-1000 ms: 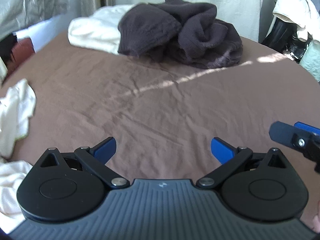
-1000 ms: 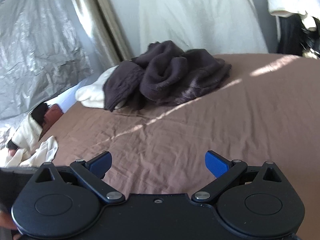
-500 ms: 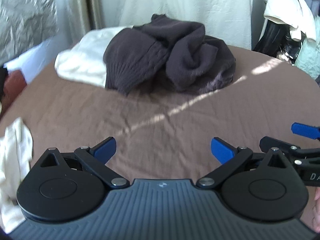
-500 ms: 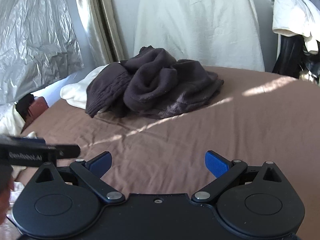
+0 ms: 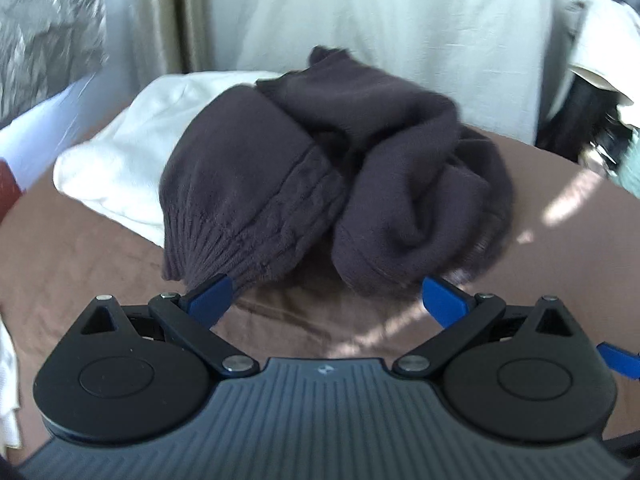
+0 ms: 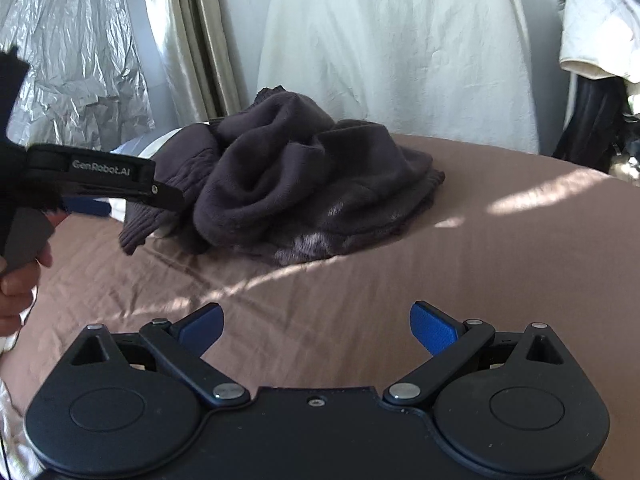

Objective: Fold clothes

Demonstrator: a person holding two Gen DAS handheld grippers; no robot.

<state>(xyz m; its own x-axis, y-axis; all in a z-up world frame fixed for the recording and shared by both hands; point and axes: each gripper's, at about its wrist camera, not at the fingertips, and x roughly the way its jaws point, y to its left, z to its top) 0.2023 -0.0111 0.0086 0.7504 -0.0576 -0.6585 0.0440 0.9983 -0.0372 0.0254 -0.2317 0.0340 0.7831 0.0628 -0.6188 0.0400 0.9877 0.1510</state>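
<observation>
No folding looks done: the dark sweater [image 5: 328, 184] lies bunched just ahead of the wide-open, empty left gripper [image 5: 326, 294], possibly touching one fingertip, and well ahead of the equally open right gripper [image 6: 316, 326].

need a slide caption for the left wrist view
Open left hand-held gripper nearing a crumpled dark sweater on the brown bed.

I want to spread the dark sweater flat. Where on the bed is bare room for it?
Bare brown sheet lies between the right gripper and the dark sweater, and onward to its right. The left is crowded: left gripper, white cloth.
</observation>
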